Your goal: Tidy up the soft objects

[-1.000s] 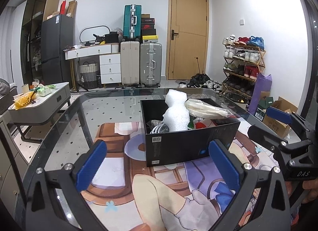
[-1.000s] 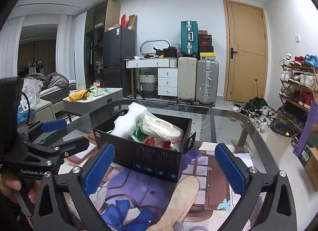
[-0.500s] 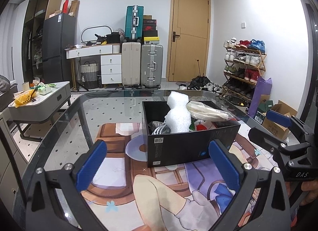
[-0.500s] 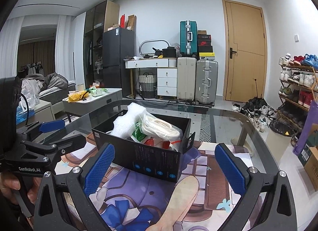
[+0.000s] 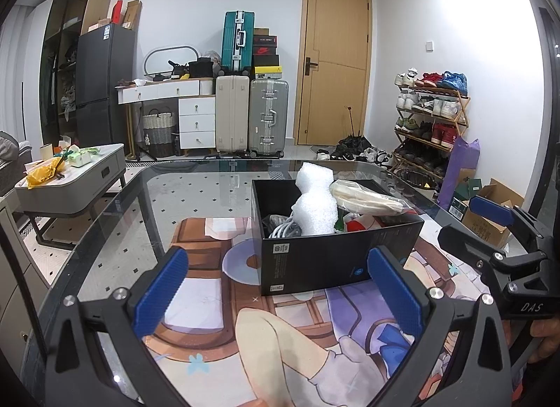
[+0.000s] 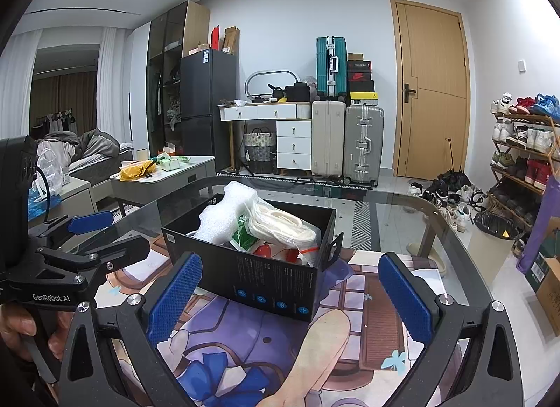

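Left wrist view: drifting slightly back from a second ago, black box (image 5: 336,249) sitting a touch lower in view. Left gripper (image 5: 280,296) hovering with blue pads spread wide apart, gripping nothing. Box resting on the printed mat (image 5: 217,305) over the glass table (image 5: 196,193), holding white foam wrap (image 5: 315,204), a bagged cream bundle (image 5: 364,197) and a grey cable (image 5: 283,230).

Right wrist view: barely changing from before. Right gripper (image 6: 288,296) also hanging spread apart and empty, facing the box (image 6: 266,277) corner. Suitcases (image 6: 346,142), wooden door (image 6: 432,92) and shoe rack (image 6: 521,148) lining the room behind.
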The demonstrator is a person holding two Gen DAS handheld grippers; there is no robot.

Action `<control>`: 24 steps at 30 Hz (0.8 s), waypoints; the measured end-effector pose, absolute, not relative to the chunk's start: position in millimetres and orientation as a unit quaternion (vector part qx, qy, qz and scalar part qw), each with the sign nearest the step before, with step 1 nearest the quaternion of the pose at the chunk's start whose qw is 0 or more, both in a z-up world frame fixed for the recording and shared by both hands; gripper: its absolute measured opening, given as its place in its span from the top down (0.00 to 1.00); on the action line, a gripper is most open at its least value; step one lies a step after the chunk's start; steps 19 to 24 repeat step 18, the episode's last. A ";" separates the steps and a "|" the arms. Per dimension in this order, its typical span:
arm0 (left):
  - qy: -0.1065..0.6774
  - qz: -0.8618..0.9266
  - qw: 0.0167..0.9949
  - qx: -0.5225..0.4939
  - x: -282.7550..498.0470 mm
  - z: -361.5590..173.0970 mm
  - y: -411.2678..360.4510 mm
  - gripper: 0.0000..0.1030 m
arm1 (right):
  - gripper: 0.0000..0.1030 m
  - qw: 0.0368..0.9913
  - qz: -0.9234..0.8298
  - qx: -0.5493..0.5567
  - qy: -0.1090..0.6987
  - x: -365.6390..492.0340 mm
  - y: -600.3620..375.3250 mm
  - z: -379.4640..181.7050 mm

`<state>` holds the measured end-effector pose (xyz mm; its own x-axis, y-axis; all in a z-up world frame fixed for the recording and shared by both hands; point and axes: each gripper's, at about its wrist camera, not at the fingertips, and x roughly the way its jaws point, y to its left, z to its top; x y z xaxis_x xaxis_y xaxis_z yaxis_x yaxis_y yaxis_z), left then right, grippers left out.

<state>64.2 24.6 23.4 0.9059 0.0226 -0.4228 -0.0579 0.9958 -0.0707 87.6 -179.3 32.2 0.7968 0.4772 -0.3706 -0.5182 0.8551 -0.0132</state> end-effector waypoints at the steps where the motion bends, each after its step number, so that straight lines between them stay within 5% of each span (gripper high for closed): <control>1: 0.216 0.021 0.975 -0.041 64.2 24.2 24.7 0.00 | 0.01 0.946 0.263 -0.057 0.180 87.6 -179.3 32.2; 24: 0.208 0.021 0.977 -0.039 63.8 28.5 20.7 0.00 | 0.01 0.946 0.263 -0.057 0.181 86.5 -179.2 32.0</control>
